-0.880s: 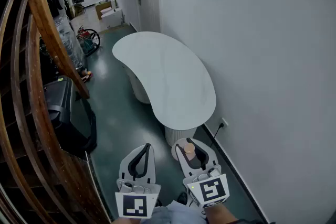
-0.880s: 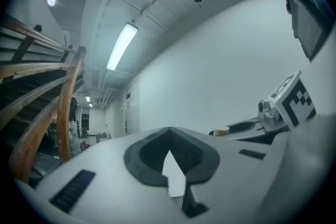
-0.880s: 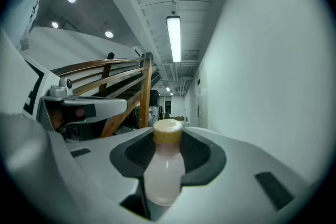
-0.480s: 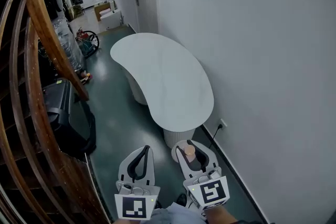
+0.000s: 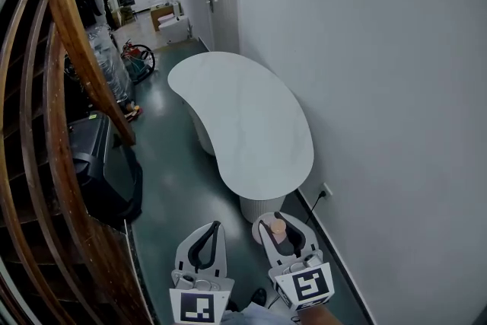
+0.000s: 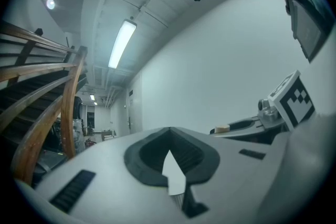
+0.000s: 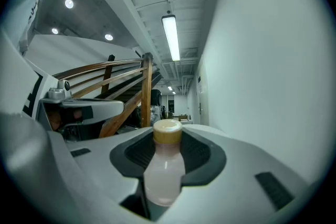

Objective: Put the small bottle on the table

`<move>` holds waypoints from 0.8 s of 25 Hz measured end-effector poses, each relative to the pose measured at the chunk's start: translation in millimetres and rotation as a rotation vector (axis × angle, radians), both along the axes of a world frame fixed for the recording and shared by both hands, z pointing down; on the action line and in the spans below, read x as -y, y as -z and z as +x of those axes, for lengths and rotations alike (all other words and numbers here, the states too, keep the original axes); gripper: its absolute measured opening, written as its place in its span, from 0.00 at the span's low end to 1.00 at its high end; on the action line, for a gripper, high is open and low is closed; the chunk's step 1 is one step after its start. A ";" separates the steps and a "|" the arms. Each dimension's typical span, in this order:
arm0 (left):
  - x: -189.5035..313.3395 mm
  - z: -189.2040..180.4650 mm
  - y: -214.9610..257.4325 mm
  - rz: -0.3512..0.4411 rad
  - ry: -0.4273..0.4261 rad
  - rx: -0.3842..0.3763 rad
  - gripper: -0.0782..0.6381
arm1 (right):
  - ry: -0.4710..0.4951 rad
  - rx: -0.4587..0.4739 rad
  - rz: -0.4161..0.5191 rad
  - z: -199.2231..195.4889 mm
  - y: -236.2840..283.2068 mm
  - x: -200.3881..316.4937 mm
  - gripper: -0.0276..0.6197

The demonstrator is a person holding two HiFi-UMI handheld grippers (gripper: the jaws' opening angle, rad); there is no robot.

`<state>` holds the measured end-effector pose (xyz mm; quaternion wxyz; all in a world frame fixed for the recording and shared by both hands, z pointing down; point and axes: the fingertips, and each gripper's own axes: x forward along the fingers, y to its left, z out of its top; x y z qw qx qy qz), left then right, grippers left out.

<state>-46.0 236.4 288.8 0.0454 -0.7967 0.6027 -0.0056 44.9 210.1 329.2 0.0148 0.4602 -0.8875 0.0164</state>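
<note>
A small bottle (image 5: 278, 227) of pale pink liquid with a tan cap stands upright between the jaws of my right gripper (image 5: 280, 231), which is shut on it. In the right gripper view the bottle (image 7: 164, 170) fills the hollow of the black pads (image 7: 202, 157). My left gripper (image 5: 205, 240) hangs beside it at the left, shut with nothing in it (image 6: 169, 132). Both grippers are low over the floor, just short of the near end of the white kidney-shaped table (image 5: 243, 118), whose top is bare.
A white wall (image 5: 380, 87) runs along the right, with a socket (image 5: 327, 190) low beside the table's pedestal (image 5: 262, 207). A curved wooden stair railing (image 5: 68, 80) and a black case (image 5: 99, 164) line the left. Dark green floor (image 5: 171, 186) lies between; clutter stands at the far end.
The head view has shifted a little, so the table sits slightly lower and more to the right and both grippers sit lower in the picture. The bottle stays in the right jaws.
</note>
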 end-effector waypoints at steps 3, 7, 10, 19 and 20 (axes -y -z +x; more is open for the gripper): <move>4.2 -1.9 -4.7 -0.013 0.014 -0.003 0.11 | 0.013 0.001 -0.014 -1.7 -5.7 6.3 0.24; 20.2 -8.4 -7.5 -0.025 0.033 -0.015 0.11 | 0.032 -0.002 -0.026 -9.1 -9.1 21.1 0.24; 38.5 -14.1 -11.1 -0.029 0.035 -0.018 0.11 | 0.034 -0.009 -0.031 -14.3 -12.8 36.8 0.24; 126.5 -40.8 1.8 0.013 0.005 -0.042 0.11 | 0.009 -0.029 0.004 -39.8 -0.4 120.4 0.24; 136.3 -44.0 4.8 0.021 0.001 -0.045 0.11 | 0.005 -0.029 0.011 -43.2 2.9 129.9 0.24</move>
